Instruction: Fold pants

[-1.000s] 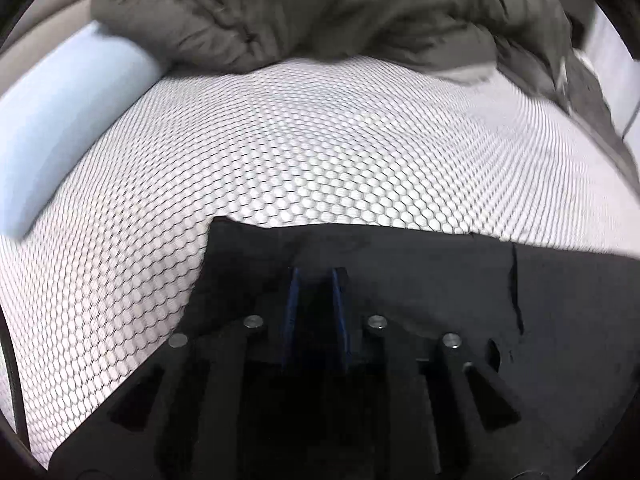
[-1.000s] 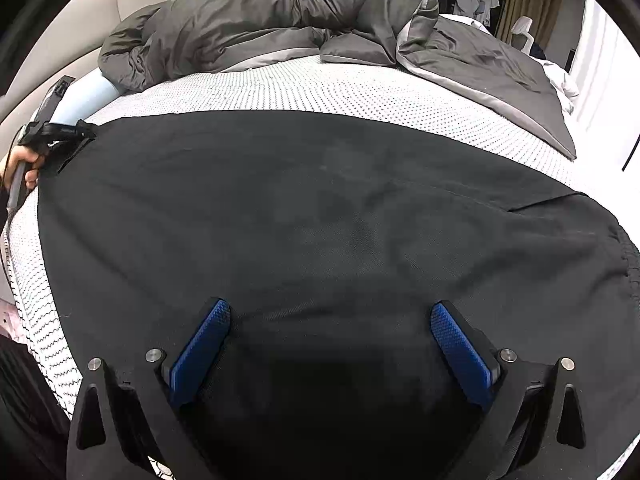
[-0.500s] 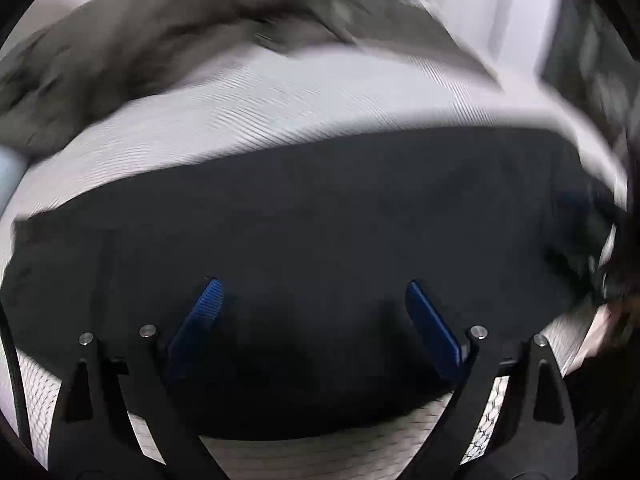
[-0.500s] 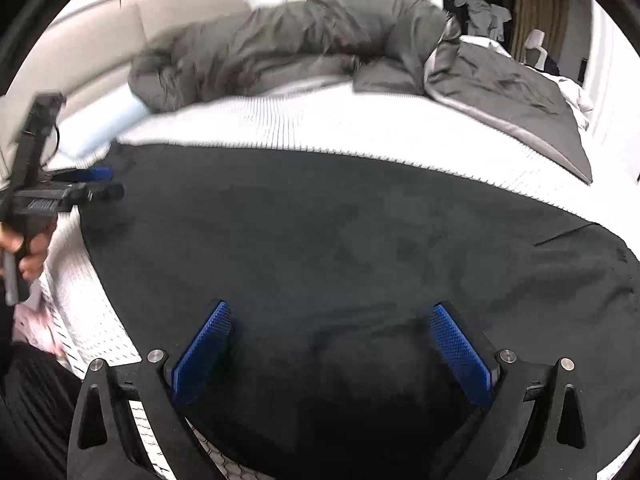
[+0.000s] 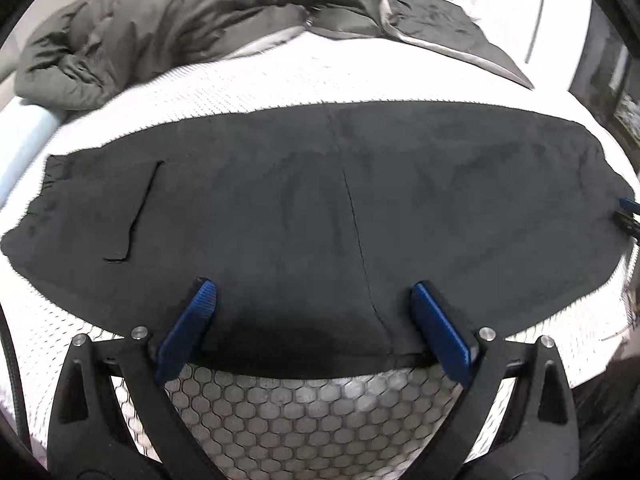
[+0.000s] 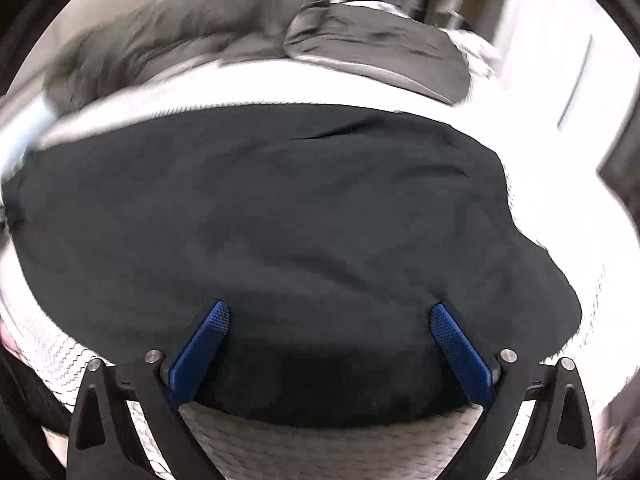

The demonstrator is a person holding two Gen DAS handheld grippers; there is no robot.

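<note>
The black pants [image 5: 320, 208] lie flat, spread lengthwise across the white honeycomb-patterned mattress [image 5: 300, 412]. In the left wrist view my left gripper [image 5: 312, 312] is open, its blue pads over the pants' near edge, holding nothing. The right gripper's tip [image 5: 628, 216] shows at the far right end of the pants. In the blurred right wrist view the pants [image 6: 280, 240] fill the middle, and my right gripper [image 6: 328, 336] is open and empty above their near edge.
A rumpled grey duvet [image 5: 192, 20] is heaped along the far side of the bed, also in the right wrist view [image 6: 360, 48]. A pale blue pillow [image 5: 20, 140] lies at the far left. White wall panels [image 5: 560, 20] stand at the right.
My left gripper let go of the pants' corner, opened, and pulled back to the near edge facing the whole garment. My right gripper stayed open and swung right along the pants.
</note>
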